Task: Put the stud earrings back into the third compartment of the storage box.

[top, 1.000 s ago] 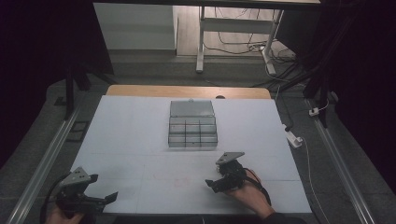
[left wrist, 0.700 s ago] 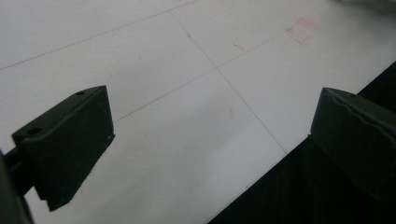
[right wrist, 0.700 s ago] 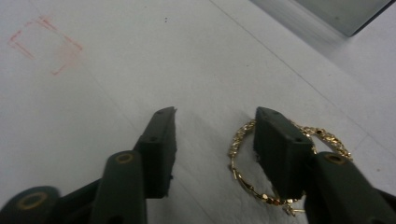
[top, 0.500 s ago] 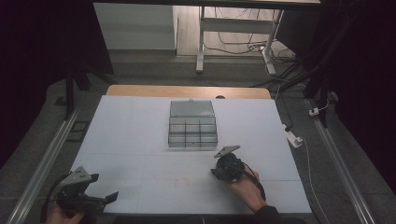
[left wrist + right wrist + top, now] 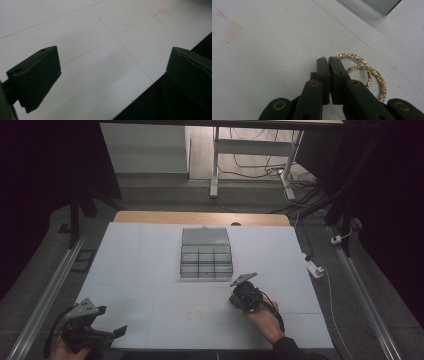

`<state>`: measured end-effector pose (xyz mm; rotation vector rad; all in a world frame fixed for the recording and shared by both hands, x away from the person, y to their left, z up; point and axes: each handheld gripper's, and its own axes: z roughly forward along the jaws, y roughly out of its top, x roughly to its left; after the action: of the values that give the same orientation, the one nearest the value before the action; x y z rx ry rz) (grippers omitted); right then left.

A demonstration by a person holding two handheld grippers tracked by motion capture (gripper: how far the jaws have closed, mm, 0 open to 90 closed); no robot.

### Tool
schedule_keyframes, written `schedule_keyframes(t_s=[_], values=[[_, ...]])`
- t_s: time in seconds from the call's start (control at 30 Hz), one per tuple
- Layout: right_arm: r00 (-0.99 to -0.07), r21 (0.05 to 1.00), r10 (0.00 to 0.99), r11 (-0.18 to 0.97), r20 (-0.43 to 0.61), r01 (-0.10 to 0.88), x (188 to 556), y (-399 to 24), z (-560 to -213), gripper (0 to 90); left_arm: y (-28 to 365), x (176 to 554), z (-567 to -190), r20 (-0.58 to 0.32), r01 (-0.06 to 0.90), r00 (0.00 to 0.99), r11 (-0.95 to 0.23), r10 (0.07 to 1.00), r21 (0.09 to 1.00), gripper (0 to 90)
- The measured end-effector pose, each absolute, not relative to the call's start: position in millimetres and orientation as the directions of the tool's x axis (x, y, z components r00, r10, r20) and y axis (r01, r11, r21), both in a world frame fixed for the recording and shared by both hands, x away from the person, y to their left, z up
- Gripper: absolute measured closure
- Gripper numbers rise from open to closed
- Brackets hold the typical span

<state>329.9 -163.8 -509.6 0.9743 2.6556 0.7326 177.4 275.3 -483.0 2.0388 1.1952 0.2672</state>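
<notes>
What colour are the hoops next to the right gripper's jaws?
Gold, studded with small sparkling stones; the hoops show best in the right gripper view.

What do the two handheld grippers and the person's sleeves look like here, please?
Both the left gripper and the right gripper are black, each topped by a grey three-cornered plate and trailing a black cable. Their jaws are blocky black pieces with small holes; brass-coloured pivots show on the right one. A dark sleeve covers the right forearm.
</notes>
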Motion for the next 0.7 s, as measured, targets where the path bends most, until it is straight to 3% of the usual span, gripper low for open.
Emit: schedule_keyframes(t_s=[0.7], values=[[-0.752, 0.632, 0.657, 0.604, -0.049, 0.486, 330, -171, -481, 87.5, 275, 178, -483, -0.18, 0.665, 0.546, -0.293, 0.818, 0.687, 0.0]])
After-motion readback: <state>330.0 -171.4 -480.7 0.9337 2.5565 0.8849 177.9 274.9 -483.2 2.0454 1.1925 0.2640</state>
